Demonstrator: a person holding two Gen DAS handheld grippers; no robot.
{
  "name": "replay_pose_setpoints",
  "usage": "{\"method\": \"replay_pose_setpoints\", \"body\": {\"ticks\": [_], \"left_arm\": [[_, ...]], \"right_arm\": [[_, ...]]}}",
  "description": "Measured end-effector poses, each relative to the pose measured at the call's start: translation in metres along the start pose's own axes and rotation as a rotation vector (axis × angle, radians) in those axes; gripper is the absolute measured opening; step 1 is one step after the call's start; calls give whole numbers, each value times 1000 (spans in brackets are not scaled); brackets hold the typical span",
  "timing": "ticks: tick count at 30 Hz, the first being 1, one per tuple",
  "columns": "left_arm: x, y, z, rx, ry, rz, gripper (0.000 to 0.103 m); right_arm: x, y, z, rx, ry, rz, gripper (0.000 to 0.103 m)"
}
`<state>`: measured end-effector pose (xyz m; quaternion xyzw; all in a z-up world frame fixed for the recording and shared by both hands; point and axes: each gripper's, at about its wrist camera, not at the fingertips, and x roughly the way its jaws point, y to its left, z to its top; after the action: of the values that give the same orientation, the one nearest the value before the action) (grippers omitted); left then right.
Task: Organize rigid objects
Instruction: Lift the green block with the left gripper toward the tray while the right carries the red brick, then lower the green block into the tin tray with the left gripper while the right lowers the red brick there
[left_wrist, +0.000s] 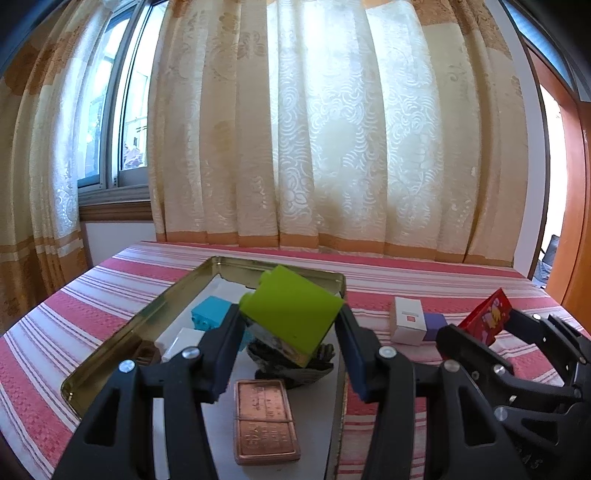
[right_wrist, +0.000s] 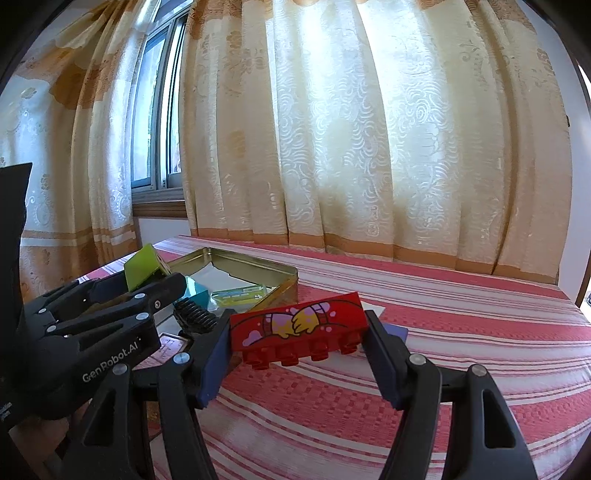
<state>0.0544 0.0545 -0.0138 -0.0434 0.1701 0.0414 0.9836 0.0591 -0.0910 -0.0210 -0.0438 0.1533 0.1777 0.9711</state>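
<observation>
My left gripper (left_wrist: 291, 325) is shut on a lime green block (left_wrist: 291, 310) and holds it tilted above the gold metal tin (left_wrist: 122, 332). Inside the tin lie a turquoise brick (left_wrist: 210, 312), a white block (left_wrist: 183, 341), a copper-coloured bar (left_wrist: 264, 421) and a dark ridged object (left_wrist: 295, 365). My right gripper (right_wrist: 299, 332) is shut on a red printed brick (right_wrist: 299, 325), studs down, above the striped cloth to the right of the tin (right_wrist: 288, 280). The right gripper (left_wrist: 484, 328) with the red brick (left_wrist: 487, 315) also shows in the left wrist view.
A white box (left_wrist: 406, 319) and a purple piece (left_wrist: 434, 326) lie on the red-striped tablecloth (right_wrist: 443, 369) right of the tin. Curtains (left_wrist: 332, 129) and a window (left_wrist: 118, 110) stand behind the table. The left gripper (right_wrist: 144, 291) is close on the right gripper's left.
</observation>
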Motion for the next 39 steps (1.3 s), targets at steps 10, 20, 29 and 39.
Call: {"method": "replay_pose_setpoints", "body": {"ticks": [10,20,29,39], "left_arm": [[3,11,1,-14,7,22,50],[4,19,2,-21,13,39,50],[4,27,2,-30,13,48,50],[3,36,2,-34,11,52,50]], "right_arm": [[1,4,1,-7,-5,7,69],[2,7,1,-14,-4,18,69],[5,15,3,-28,-1,33,69],[9,25,4,-42,3,48,69]]}}
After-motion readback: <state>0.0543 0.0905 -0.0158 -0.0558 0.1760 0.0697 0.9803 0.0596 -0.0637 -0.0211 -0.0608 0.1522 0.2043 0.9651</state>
